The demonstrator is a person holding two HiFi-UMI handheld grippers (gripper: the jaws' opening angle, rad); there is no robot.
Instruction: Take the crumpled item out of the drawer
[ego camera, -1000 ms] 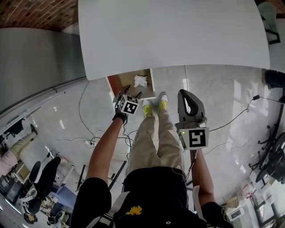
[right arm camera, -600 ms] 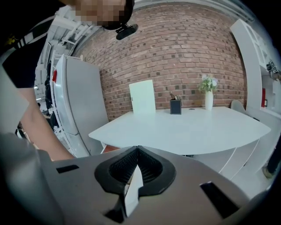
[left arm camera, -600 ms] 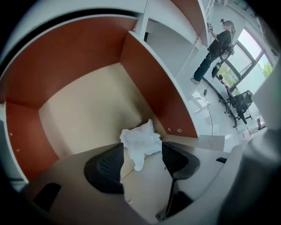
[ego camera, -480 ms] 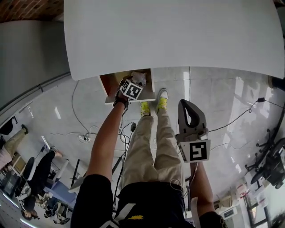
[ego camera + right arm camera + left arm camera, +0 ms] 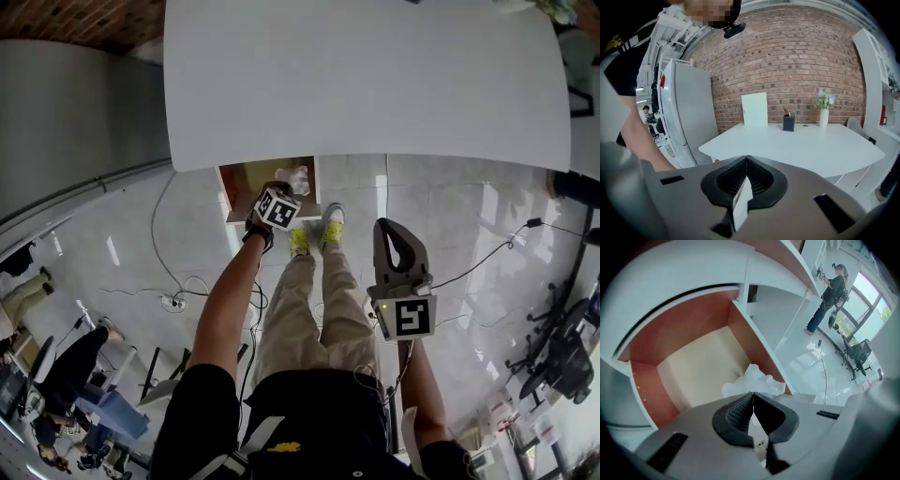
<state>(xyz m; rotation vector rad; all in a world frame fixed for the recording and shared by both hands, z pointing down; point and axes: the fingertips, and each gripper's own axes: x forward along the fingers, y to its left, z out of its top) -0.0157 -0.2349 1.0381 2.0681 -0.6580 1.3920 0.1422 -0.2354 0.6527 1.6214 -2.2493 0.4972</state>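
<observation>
White crumpled paper sits in the open drawer, at the right near corner, pressed against the brown right wall. The left gripper has its jaws together, tips pinched on the near edge of the paper. I cannot tell whether the paper is lifted off the drawer floor. Left of the paper the pale drawer floor is bare up to the left and far walls.

In the head view, the near edge of the table overhangs the far part of the drawer, and only the near part sticks out from under it. Open floor lies near and to the right. Cables trail on it to the left of the legs.

The right gripper is held well right of the drawer, jaws closed tip to tip. A white strip shows low in the slit between its pads. I cannot tell whether it is held or part of the gripper.
</observation>
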